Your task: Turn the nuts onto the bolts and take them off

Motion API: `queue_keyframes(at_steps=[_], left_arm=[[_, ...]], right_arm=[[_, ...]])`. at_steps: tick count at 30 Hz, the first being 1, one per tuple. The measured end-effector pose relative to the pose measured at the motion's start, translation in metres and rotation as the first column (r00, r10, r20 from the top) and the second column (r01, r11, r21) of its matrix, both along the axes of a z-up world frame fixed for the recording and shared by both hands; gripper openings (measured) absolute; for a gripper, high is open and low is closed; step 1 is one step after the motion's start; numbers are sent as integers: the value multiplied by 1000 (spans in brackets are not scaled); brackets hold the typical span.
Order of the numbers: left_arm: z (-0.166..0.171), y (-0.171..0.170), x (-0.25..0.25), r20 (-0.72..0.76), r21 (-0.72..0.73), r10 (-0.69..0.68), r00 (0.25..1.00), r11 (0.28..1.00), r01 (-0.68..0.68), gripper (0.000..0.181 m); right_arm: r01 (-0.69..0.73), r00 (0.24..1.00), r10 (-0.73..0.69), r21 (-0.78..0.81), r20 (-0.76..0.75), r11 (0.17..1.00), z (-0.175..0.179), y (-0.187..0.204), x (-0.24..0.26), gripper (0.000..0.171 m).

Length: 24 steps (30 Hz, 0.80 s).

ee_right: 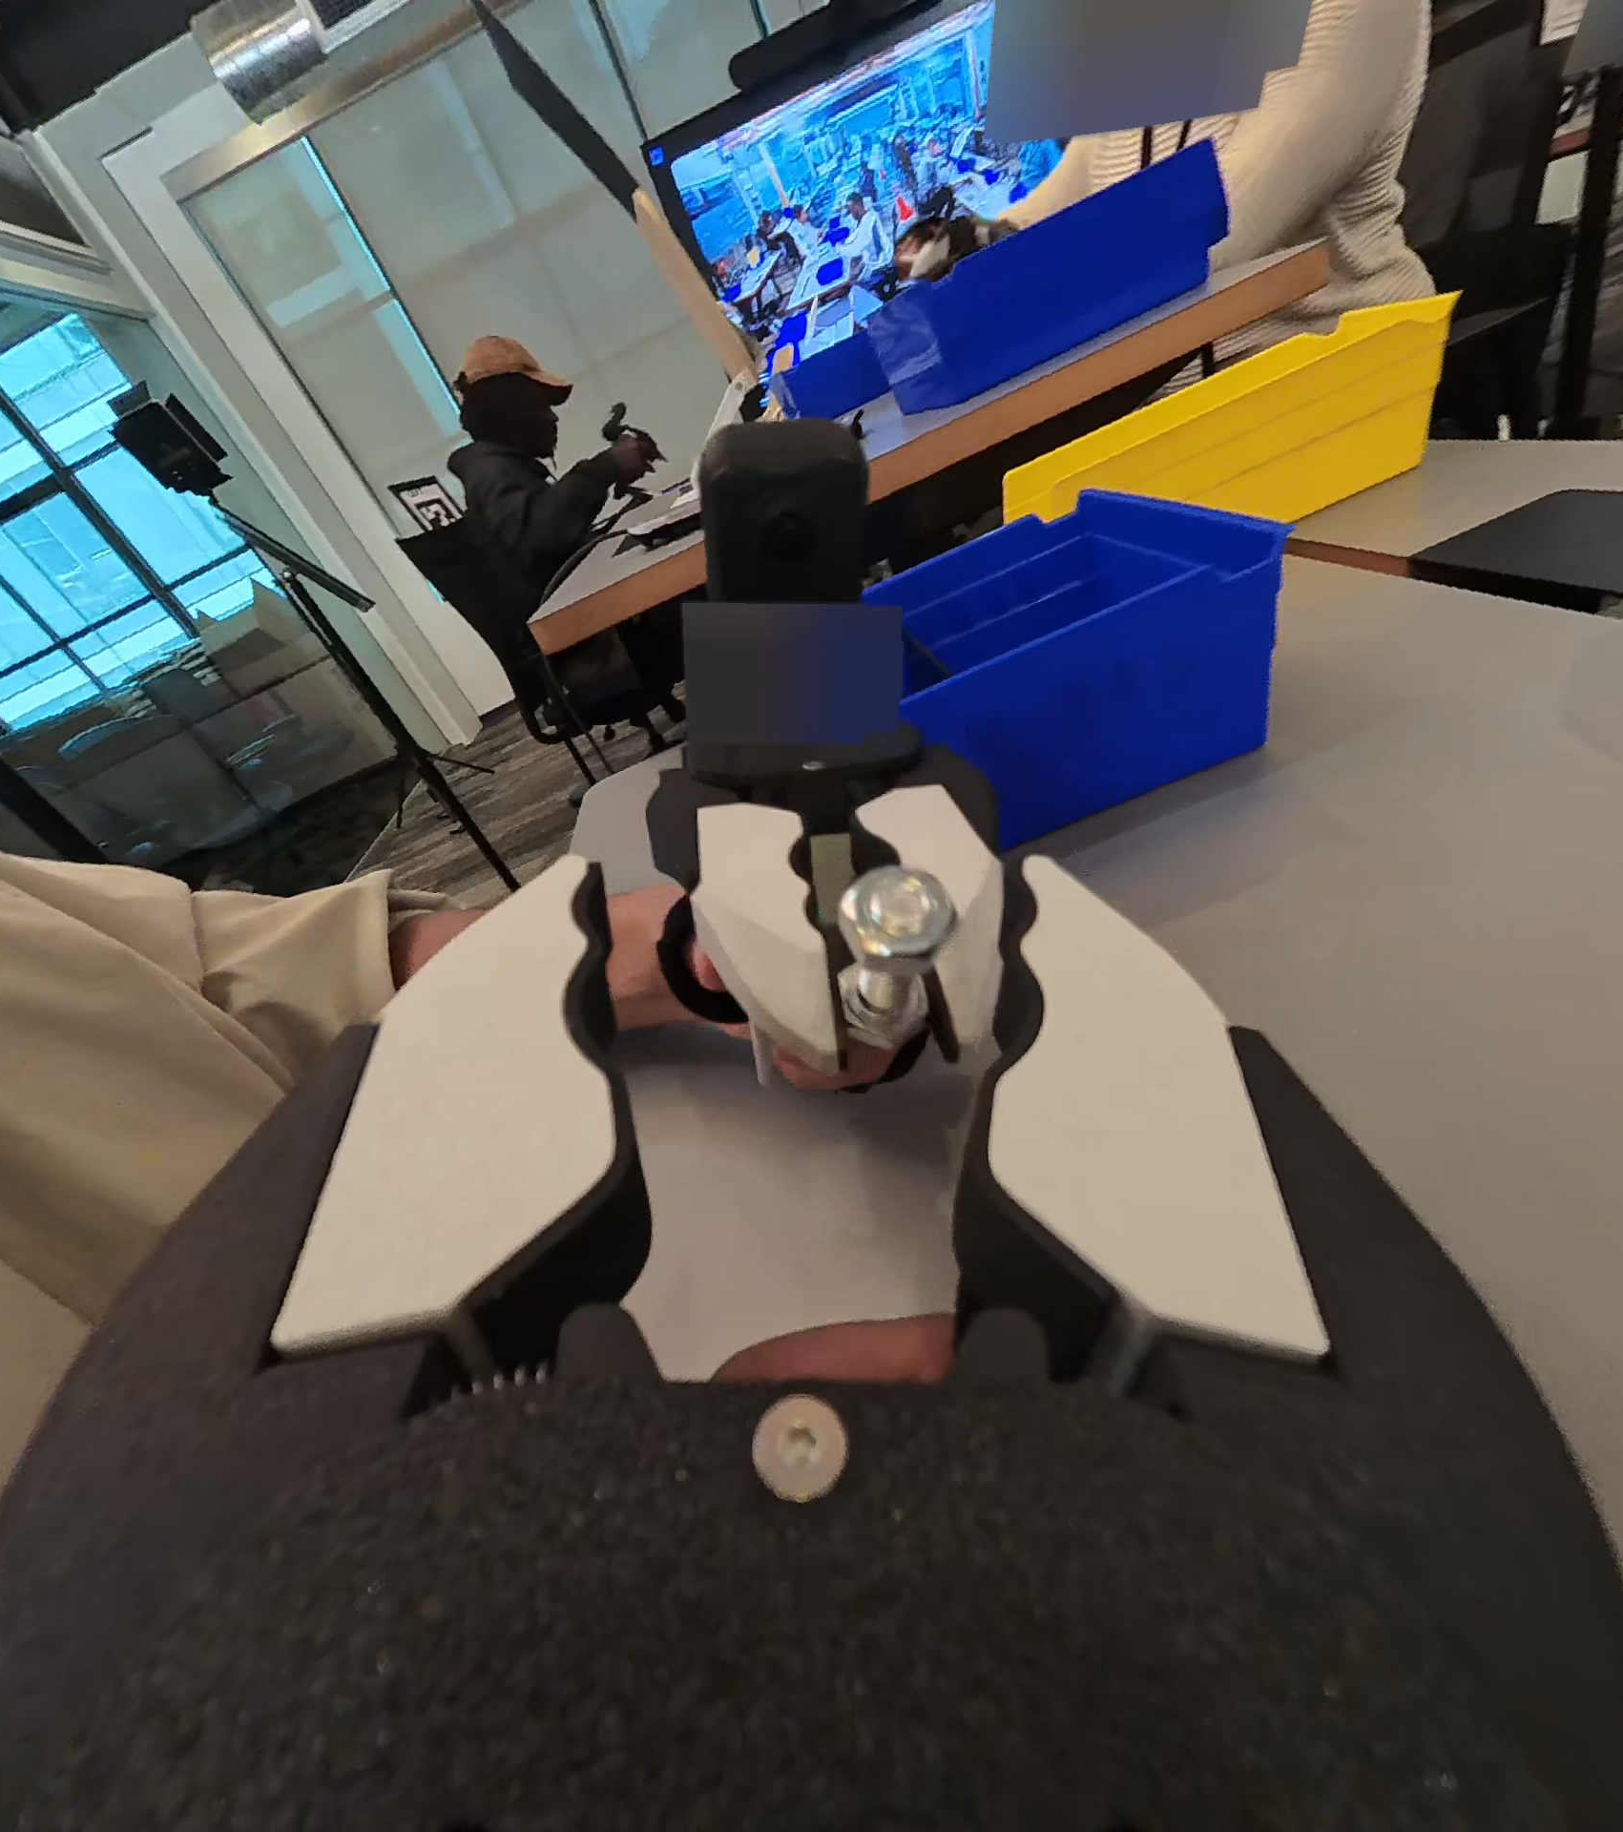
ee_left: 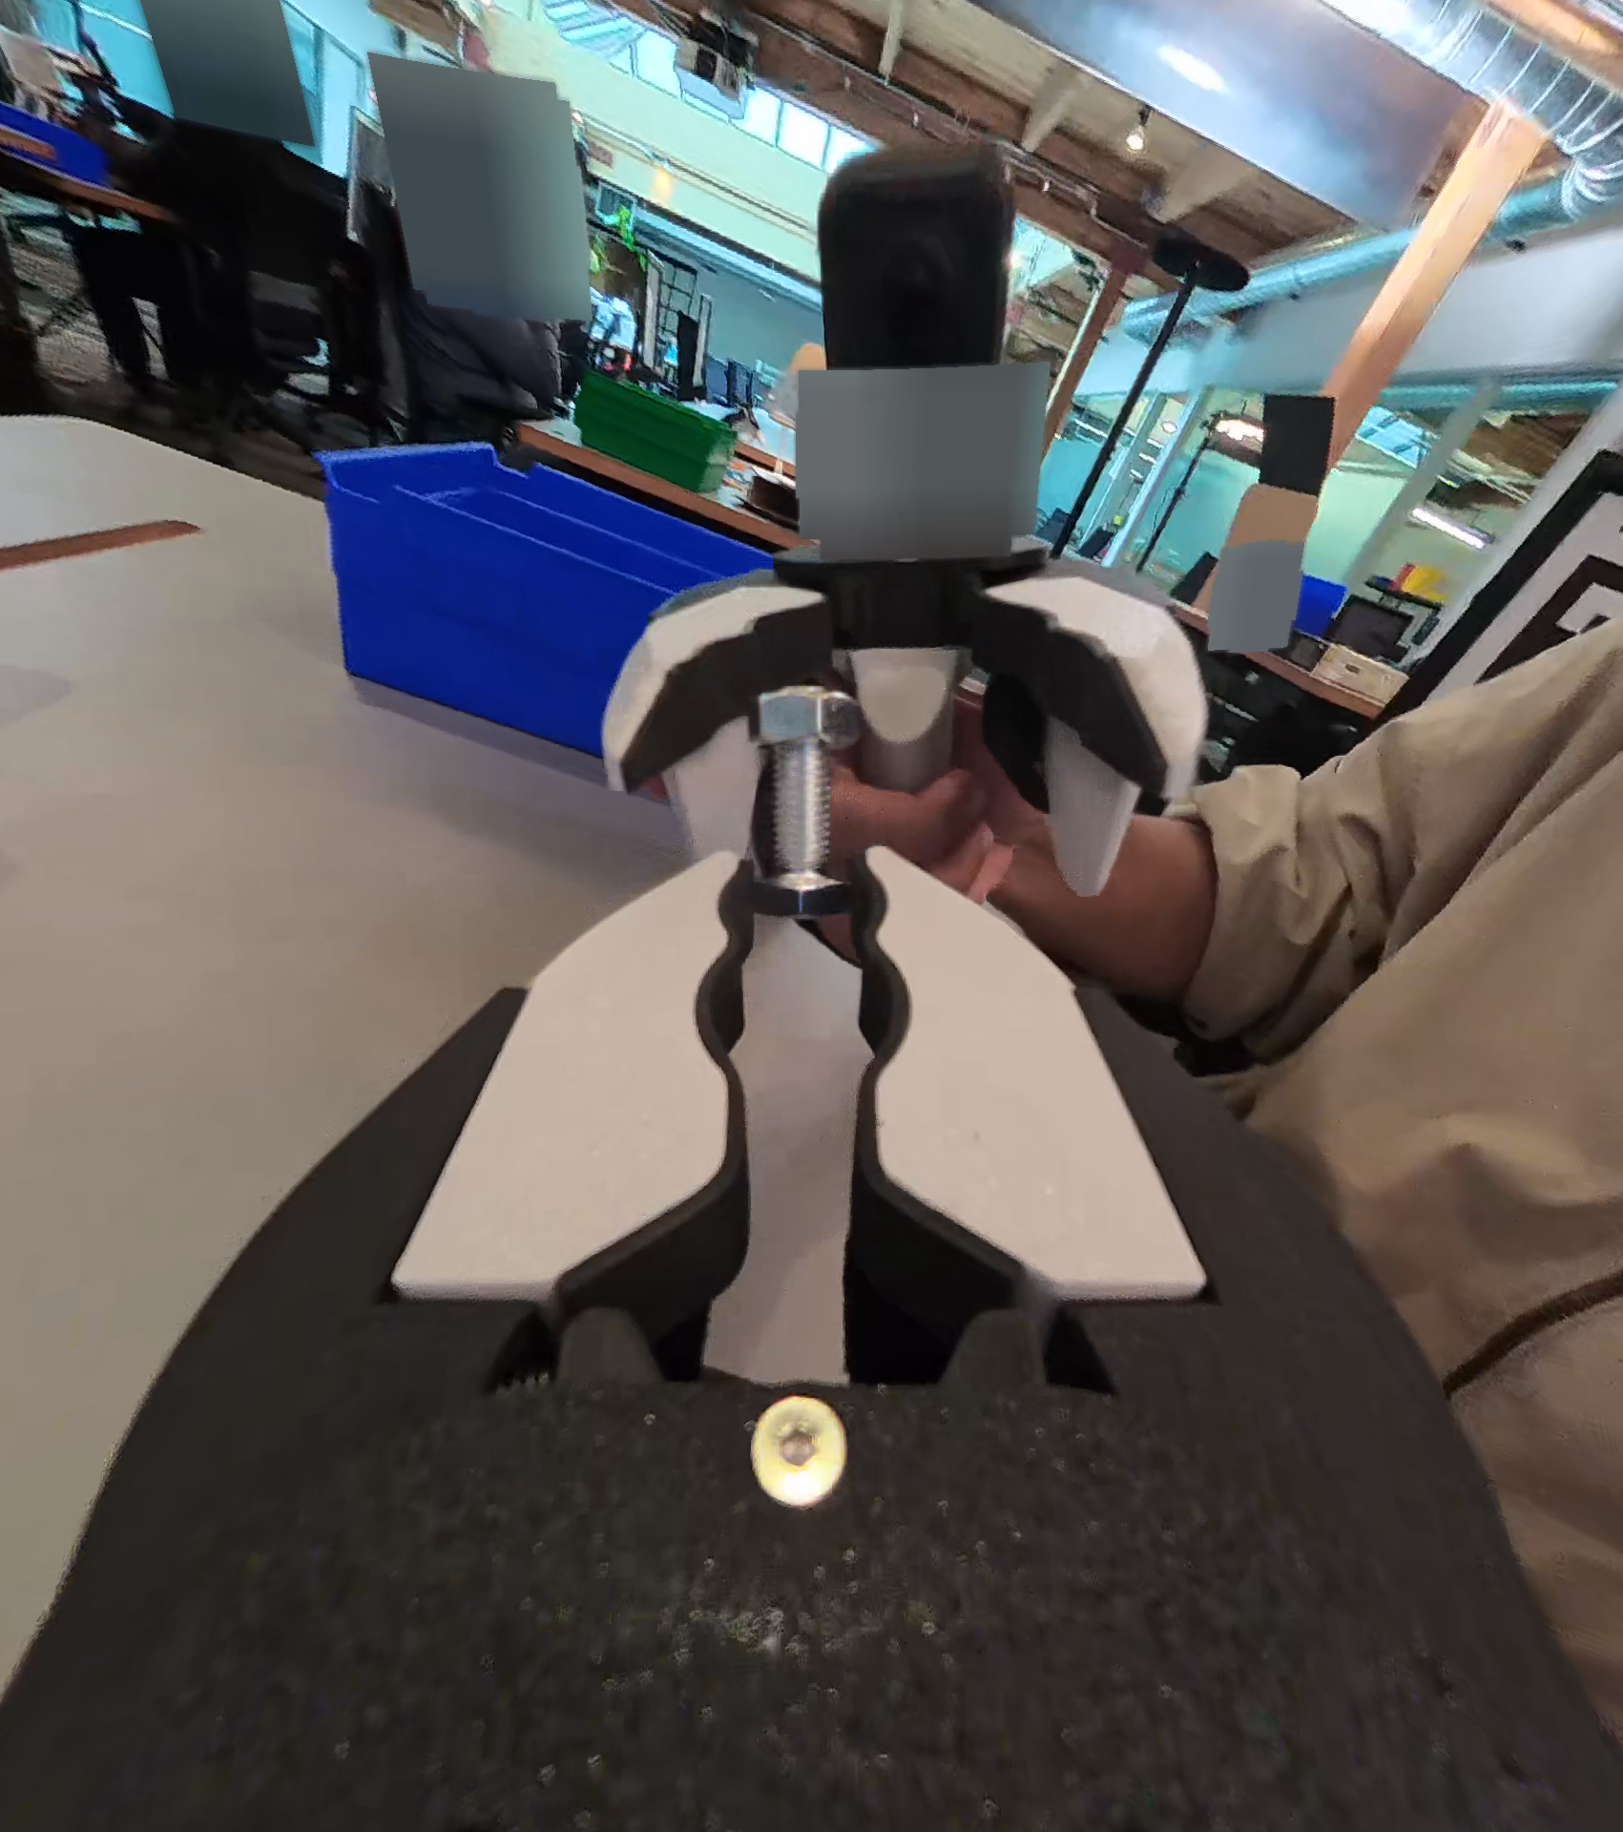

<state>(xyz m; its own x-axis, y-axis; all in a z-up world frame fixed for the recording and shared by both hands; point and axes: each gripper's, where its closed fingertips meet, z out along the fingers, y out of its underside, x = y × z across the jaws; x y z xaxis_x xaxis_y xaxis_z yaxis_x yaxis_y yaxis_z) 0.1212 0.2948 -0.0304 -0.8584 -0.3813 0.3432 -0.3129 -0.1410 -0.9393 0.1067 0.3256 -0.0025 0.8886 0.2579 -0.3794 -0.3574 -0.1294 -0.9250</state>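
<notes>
Placard (ee_left: pixel 1580 585) with cropped black lettering stands far right. Left gripper (ee_left: pixel 799 897) pinches nut (ee_left: pixel 795 895) at bolt's (ee_left: pixel 792 793) lower end, bolt upright over grey table (ee_left: pixel 143 892). Right gripper (ee_right: pixel 802 952) spread wide, empty, facing it.

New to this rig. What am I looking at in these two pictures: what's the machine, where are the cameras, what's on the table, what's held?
There is no robot here. A person holds a two-finger gripper in each hand, and each gripper carries a wide-angle camera looking along its fingers. The left wrist view shows the left gripper shut on a nut that sits on a silver bolt. The other gripper faces it from beyond. The right wrist view shows the right gripper open and holding nothing, with the bolt's head pointing towards it. A blue bin stands on the grey table.
</notes>
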Motion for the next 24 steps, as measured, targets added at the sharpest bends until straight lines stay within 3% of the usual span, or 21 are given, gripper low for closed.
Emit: queue_keyframes(at_steps=[4, 6, 9, 22, 24], left_arm=[[-4, 9, 9, -22, 13, 59, 998, 998, -59, 18], [1, 26, 17, -33, -16, 127, 991, 992, -128, 18], [6, 41, 21, -26, -36, 167, 986, 985, -168, 18], [-4, 6, 5, -15, 16, 27, 1000, 1000, -27, 18], [-11, 6, 9, -38, 52, 49, 998, 998, -47, 18]], right_arm=[[7, 1000, -7, -9, 21, 1000, -2, 1, -3, 85], [-3, 1000, 3, 9, 17, 1000, 1, -3, -1, 72], [32, 999, -32, 16, 4, 999, 3, -7, 10, 73], [1, 1000, -1, -4, -11, 1000, -4, -1, 4, 74], [-11, 1000, 11, -3, -15, 1000, -3, -1, 0, 83]])
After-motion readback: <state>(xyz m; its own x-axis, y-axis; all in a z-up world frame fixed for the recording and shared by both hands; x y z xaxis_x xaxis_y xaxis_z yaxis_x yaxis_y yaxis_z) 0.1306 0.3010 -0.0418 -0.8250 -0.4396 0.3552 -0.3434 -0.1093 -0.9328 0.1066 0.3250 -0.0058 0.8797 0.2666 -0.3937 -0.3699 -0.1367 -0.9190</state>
